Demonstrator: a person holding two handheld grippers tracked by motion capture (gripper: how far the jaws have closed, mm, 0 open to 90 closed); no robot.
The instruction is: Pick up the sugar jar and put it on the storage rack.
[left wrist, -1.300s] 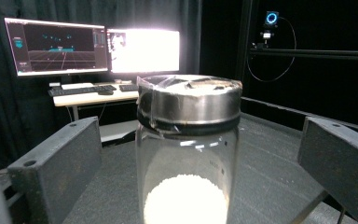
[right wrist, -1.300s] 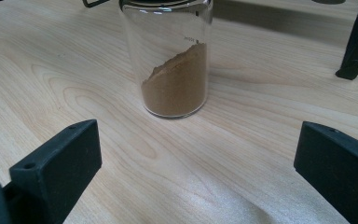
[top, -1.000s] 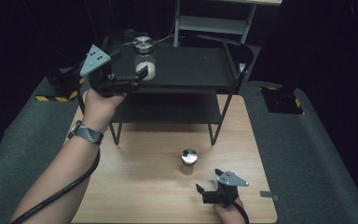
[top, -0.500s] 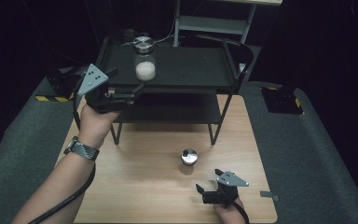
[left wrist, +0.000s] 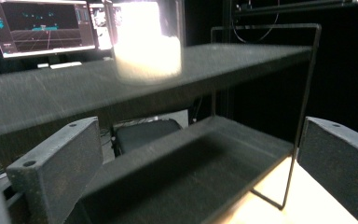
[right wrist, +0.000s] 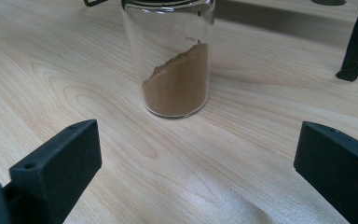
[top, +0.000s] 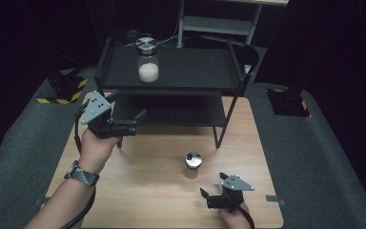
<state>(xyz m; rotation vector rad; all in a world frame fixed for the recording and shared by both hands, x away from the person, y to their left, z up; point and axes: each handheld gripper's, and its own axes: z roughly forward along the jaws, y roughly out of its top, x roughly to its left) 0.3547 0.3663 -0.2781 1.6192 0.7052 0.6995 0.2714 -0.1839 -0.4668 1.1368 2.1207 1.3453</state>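
Left claw (top: pixel 132 121) now lower, wide open, empty; white-powder jar (top: pixel 148 59) on shelf (top: pixel 195 69); right claw (top: pixel 209 193) agape near brown-powder jar (right wrist: pixel 175 58).

A pale wooden table (top: pixel 138 191) carried a black two-tier rack (top: pixel 209 71) standing across its far half, legs planted on the wood. On the rack's top shelf, toward the left end, stood a glass jar of white powder (top: pixel 148 60) with a metal lid. Out on the bare tabletop, just in front of the rack, stood a jar of brown powder (right wrist: pixel 175 60), upright.
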